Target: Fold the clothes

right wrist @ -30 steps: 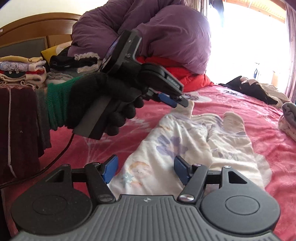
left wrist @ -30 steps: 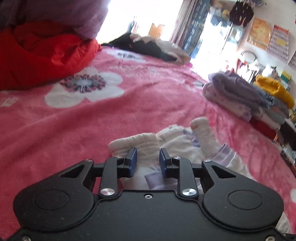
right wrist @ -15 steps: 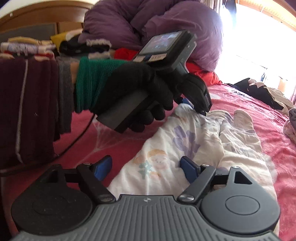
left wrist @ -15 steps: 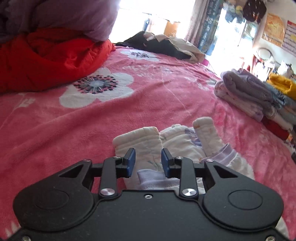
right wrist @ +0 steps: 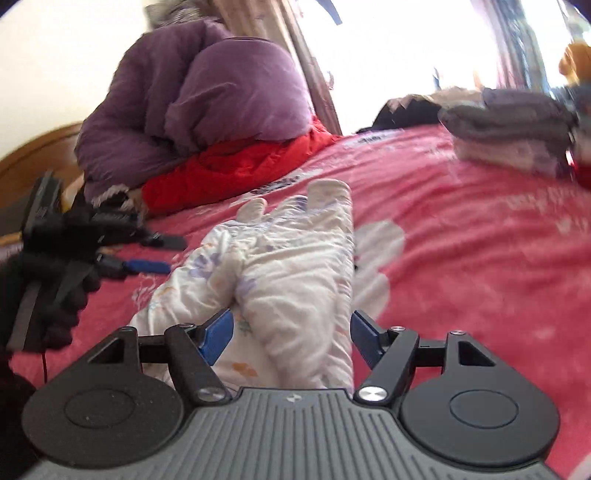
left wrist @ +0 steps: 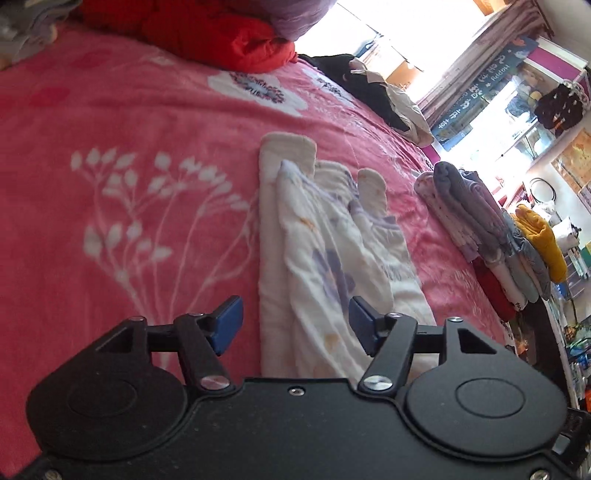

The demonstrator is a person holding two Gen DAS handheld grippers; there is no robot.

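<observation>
**Left jaws let go, both grippers pull back**

The left gripper (left wrist: 295, 326) has just spread its blue-padded jaws and drawn back, off the white flower-printed padded baby garment (left wrist: 325, 254), now lying folded lengthwise. The right gripper (right wrist: 291, 332) closed slightly and swung round, jaws straddling the garment without pressing it.

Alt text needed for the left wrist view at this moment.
The left gripper, jaws apart and holding nothing, hovers over a white printed garment lying lengthwise on a pink floral blanket. A stack of folded clothes sits to the right; a red quilt lies beyond.
</observation>
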